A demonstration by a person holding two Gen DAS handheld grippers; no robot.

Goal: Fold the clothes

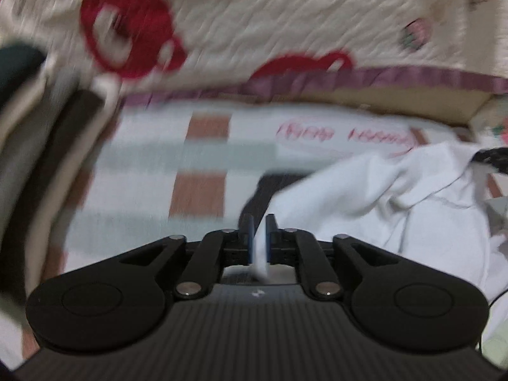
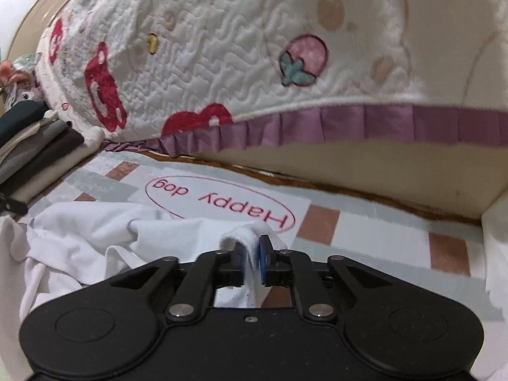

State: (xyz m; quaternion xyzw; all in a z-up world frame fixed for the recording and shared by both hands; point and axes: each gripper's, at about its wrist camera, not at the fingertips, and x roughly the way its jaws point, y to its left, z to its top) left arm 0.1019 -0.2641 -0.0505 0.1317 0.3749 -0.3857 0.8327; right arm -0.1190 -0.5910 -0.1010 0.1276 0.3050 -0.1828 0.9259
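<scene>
A white garment (image 1: 381, 197) lies crumpled on a checked mat (image 1: 152, 158) printed "Happy dog". My left gripper (image 1: 260, 222) is shut on an edge of this white cloth, which runs off to the right; the view is motion-blurred. In the right wrist view the same white garment (image 2: 95, 231) spreads to the left, and my right gripper (image 2: 252, 247) is shut on a rolled hem of it that loops over the left finger. A dark patch (image 1: 263, 190) shows under the cloth just ahead of the left gripper.
A quilted cream cover with red and strawberry motifs and a purple frill (image 2: 381, 123) hangs behind the mat. A stack of folded dark, grey and beige clothes (image 2: 35, 146) sits at the left. A low beige wall (image 2: 397, 177) borders the mat's far side.
</scene>
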